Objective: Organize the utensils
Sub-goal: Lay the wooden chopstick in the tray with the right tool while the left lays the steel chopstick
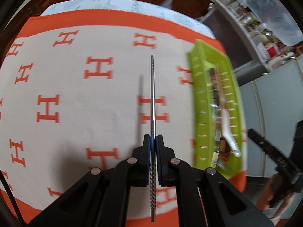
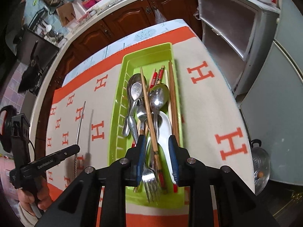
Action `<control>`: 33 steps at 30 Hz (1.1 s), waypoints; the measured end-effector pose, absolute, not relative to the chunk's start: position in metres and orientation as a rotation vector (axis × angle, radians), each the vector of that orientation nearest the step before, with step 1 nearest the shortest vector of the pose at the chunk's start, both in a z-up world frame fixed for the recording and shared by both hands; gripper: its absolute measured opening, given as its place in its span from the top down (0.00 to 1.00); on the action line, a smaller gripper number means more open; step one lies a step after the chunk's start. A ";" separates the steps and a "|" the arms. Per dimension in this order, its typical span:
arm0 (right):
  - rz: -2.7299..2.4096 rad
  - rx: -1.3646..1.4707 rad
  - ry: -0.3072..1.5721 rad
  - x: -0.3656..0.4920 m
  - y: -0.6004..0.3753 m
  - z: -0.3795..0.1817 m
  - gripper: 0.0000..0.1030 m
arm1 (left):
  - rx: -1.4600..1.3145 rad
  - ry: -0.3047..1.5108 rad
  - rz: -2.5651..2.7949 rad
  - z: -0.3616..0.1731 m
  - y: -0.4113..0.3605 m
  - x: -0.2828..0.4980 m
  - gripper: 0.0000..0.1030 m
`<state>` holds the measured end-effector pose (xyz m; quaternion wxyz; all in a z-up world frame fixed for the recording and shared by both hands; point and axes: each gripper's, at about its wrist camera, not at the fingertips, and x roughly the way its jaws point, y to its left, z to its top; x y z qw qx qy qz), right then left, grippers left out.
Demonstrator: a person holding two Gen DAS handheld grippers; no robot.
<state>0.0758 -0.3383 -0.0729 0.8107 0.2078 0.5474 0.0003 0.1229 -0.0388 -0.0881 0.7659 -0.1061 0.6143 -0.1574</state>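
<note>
Chopstick [image 1: 153,102], metal, pinched in left gripper [image 1: 153,141] above cloth [image 1: 75,87], tip at 12 o'clock. Tray [image 2: 121,98] at its 3 o'clock, blurred in left view. Right gripper [image 2: 158,141] part-open over tray's utensils [image 2: 151,109], gripping nothing; fork [image 2: 151,185] handle hidden.

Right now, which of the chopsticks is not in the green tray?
The metal chopstick, clamped in the left hand-held gripper above the cloth. The wooden and red ones lie in the green tray.

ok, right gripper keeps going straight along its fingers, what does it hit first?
Probably the white spoon and bamboo chopstick piled in the green tray, right between the right gripper fingers; depth is unclear.
</note>
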 end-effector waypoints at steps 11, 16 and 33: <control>-0.038 0.498 1.118 0.027 -0.362 -0.060 0.76 | -0.200 1.284 -0.503 -0.047 -0.130 0.130 0.97; -0.047 0.493 1.114 0.015 -0.370 -0.055 0.76 | -0.159 1.285 -0.497 -0.054 -0.157 0.136 0.81; 0.081 0.422 1.128 0.021 -0.327 -0.047 0.76 | -0.057 1.177 -0.400 -0.042 -0.087 0.088 0.39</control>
